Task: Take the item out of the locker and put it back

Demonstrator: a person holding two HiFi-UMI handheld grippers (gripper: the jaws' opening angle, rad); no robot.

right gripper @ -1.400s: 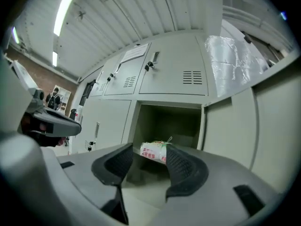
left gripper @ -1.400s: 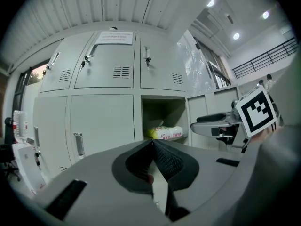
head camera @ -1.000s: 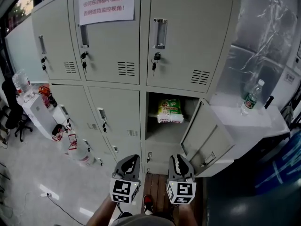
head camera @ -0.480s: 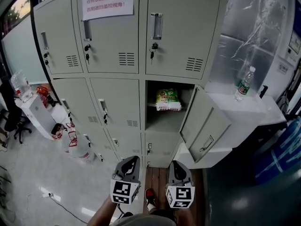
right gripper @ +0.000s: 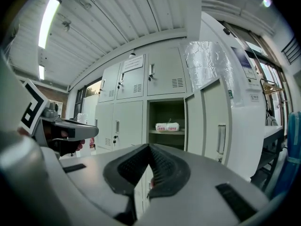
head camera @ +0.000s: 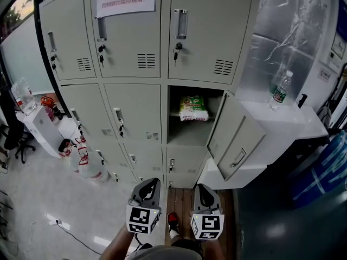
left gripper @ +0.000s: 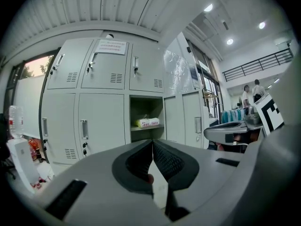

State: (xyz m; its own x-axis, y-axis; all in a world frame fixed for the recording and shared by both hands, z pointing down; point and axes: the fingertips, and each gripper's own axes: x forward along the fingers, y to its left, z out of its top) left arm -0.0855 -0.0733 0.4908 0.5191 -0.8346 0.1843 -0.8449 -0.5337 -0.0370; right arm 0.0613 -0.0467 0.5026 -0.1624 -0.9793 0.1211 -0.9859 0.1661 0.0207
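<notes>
A yellow-green and white bag [head camera: 193,108] lies on the shelf of the open locker [head camera: 187,141], whose door [head camera: 234,145] swings out to the right. The bag [left gripper: 147,122] shows small and far off in the left gripper view, and likewise the bag [right gripper: 167,126] in the right gripper view. My left gripper [head camera: 152,184] and right gripper [head camera: 201,188] hang side by side at the bottom of the head view, well back from the locker. Both are shut with nothing between their jaws.
Closed grey lockers [head camera: 133,31] fill the wall around the open one. A white cabinet [head camera: 282,118] at the right carries a plastic water bottle [head camera: 279,91]. Bottles and a small white stand [head camera: 38,121] crowd the floor at left. A wooden step [head camera: 181,199] lies below the grippers.
The view has pulled back from the lockers, so the open locker and bag look smaller and higher. Both grippers stay low and side by side.
</notes>
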